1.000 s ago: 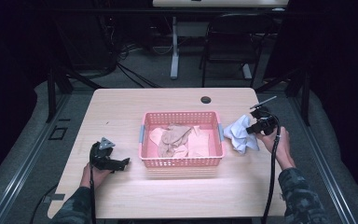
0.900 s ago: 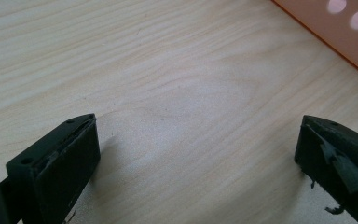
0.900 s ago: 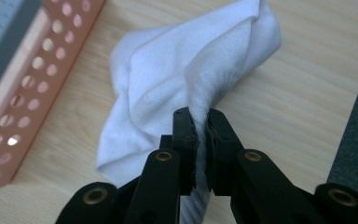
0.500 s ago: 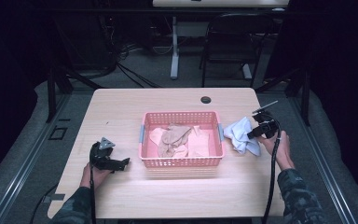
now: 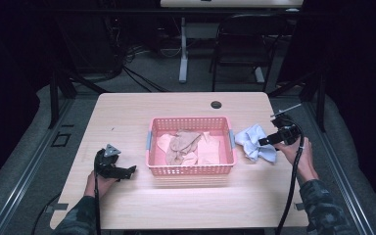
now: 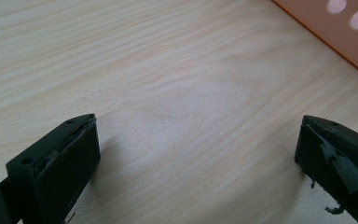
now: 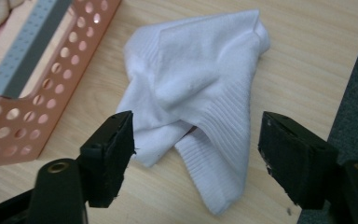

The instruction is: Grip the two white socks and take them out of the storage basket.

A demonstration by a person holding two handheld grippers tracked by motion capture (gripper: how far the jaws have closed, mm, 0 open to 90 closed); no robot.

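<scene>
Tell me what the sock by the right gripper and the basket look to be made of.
Sock: soft knit fabric, likely cotton blend; ribbed cuff, fuzzy matte white surface, limp folds. Basket: rigid plastic by the look; smooth pink-orange walls punched with even round holes, grey handle.

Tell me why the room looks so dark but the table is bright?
High view: light falls on the table while the floor behind stays dim, and the sock looks bluish. Right gripper view: that sock looks white and sharp.
</scene>
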